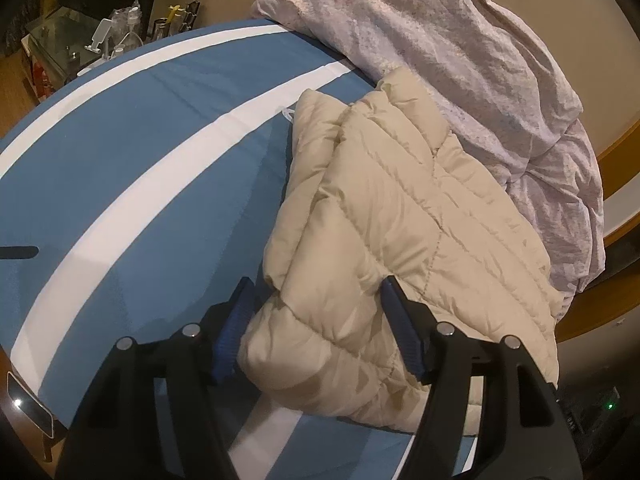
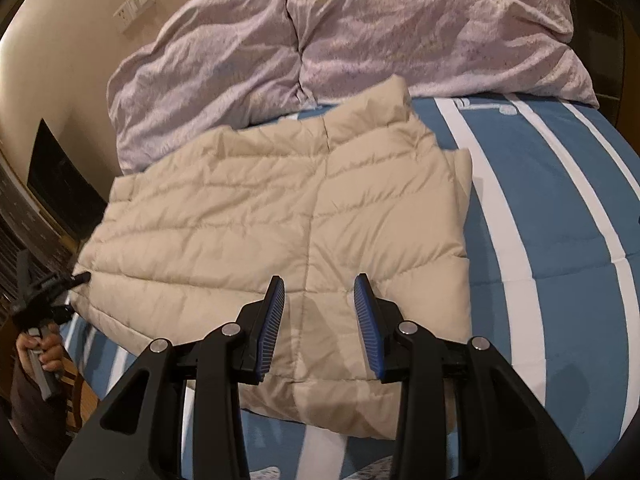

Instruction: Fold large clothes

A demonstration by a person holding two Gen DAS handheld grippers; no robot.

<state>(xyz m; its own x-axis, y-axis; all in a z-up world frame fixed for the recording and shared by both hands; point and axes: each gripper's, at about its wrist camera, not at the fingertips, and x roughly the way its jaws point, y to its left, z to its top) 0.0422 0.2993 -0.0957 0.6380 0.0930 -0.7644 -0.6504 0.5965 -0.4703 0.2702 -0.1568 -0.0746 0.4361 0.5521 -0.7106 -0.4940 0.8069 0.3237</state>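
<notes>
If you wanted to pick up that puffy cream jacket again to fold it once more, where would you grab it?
Probably at the near hem corners of the cream jacket. It lies flat on the striped bedsheet, collar toward the pink duvet, so the near edge is free. Come in low from the bed's near side with the right gripper, pinching one quilted edge rather than the bulky middle.

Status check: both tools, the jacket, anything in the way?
Left tool open, straddling the jacket corner. Right tool open above its near edge. Jacket folded on the bed. Pink duvet bunched against its far side.
</notes>
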